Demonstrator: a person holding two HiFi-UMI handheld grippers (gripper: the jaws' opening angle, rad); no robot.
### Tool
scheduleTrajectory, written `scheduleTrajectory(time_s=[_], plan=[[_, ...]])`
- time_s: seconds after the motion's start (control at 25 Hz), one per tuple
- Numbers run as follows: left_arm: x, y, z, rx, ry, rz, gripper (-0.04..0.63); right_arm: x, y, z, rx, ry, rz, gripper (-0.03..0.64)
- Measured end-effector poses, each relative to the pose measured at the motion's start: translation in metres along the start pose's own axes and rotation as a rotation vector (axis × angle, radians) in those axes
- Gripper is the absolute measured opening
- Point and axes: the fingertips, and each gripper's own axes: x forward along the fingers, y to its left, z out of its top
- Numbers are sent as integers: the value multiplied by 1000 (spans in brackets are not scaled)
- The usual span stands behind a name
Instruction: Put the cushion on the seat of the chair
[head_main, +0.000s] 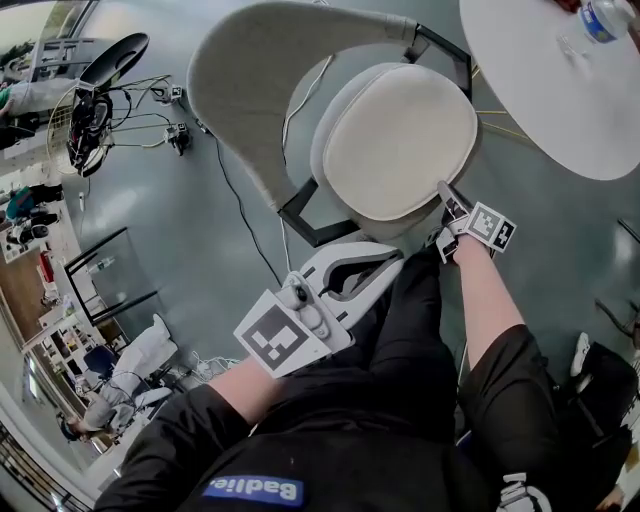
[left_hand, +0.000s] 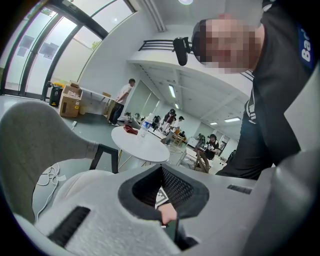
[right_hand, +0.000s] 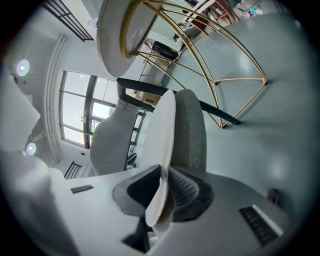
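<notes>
A cream cushion lies over the grey seat of the chair, whose curved grey back stands to the left. My right gripper is shut on the cushion's near right edge. In the right gripper view the cushion's thin rim sits pinched between the dark pads, with the grey seat right beside it. My left gripper hangs just in front of the seat, apart from the cushion. Its jaws stand open with nothing between them.
A round white table with a water bottle stands close on the right of the chair, on a gold wire base. Cables lie on the floor to the left. Several people stand in the background.
</notes>
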Motion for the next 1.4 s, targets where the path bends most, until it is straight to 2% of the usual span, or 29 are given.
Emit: scheduleTrajectory(time_s=[0.24,0.44,0.68,0.8,1.04,1.16,1.4], plan=[[0,-4,-4,0,7,-2,15,-2,-9,-1,-23,21,-18,51],[-3,-9,-2,8,-4,-4,15,-17,-21,-7,-24,40,-52,124],[-29,-22,16,30,-44,-21,15,-53,4,-26,-40,47,-76,126],[-45,-34,32,42,-66,-28,15,-79,35,-31,-69,60,-74,126],[-69,-57,64,108,-131,-40,15,-129,126,-11,-181,41,-28,126],[-91,-69,73,105,-138,-48,15,-147,181,-20,-219,37,11,126],[-111,-75,91,117,-191,-74,15,-169,285,-8,-346,-11,114,126]])
